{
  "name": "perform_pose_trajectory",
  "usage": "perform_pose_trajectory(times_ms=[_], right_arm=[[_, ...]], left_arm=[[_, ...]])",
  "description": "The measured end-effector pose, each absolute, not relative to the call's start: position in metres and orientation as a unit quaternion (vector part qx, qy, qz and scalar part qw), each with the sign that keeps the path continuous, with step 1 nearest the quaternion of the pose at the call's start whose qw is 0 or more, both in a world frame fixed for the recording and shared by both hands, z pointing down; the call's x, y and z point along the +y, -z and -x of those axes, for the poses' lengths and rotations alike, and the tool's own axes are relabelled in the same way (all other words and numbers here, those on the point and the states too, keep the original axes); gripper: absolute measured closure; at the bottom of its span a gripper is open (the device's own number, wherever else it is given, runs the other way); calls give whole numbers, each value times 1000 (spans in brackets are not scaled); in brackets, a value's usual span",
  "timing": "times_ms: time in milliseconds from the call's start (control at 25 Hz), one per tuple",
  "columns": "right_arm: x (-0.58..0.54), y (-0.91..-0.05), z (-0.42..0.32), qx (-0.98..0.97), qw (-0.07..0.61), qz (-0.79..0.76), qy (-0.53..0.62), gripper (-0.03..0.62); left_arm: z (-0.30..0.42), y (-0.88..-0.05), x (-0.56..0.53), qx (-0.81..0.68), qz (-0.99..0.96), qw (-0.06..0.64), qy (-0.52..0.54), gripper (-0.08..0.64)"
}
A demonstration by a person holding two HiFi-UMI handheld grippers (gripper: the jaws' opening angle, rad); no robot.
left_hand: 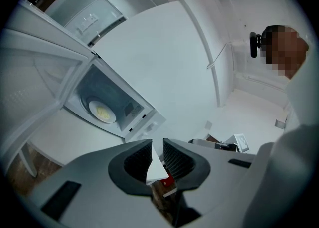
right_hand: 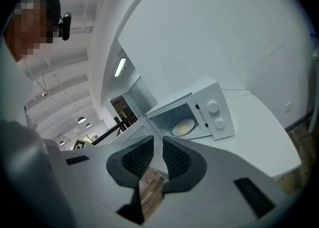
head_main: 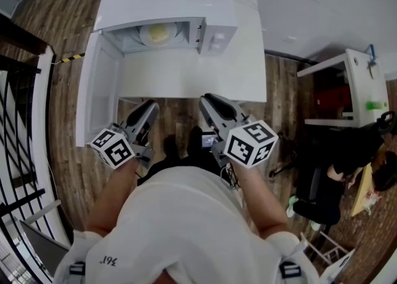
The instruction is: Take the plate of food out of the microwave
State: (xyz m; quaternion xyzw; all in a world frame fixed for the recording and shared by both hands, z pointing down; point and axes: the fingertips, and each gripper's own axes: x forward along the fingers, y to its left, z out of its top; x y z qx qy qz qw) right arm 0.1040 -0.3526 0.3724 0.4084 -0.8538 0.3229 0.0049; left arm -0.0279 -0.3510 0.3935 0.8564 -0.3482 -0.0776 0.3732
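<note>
A white microwave (head_main: 211, 10) stands at the back of a white table (head_main: 186, 78) with its door (head_main: 99, 90) swung open to the left. Inside lies a plate of yellow food (head_main: 158, 33), also seen in the left gripper view as the plate (left_hand: 102, 112) and in the right gripper view as the plate (right_hand: 183, 127). My left gripper (head_main: 149, 106) and right gripper (head_main: 211, 100) hover side by side at the table's near edge, well short of the microwave. In their own views the left gripper (left_hand: 157, 145) and right gripper (right_hand: 158, 142) each show a narrow gap with nothing held.
The open door juts out past the table's left side. A black railing (head_main: 18, 121) runs along the left. A white shelf unit (head_main: 347, 84) and dark clutter (head_main: 322, 177) stand on the wooden floor at the right. The microwave's knobs (right_hand: 215, 107) face right of its opening.
</note>
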Motion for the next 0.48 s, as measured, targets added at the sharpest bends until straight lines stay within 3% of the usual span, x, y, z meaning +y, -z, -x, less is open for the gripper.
perform_pose_trajectory(times_ms=[480], right_arm=[[-380, -386, -111, -850, 12, -414, -326, 534]], left_arm=[[18, -412, -374, -353, -853, 380, 51, 505]])
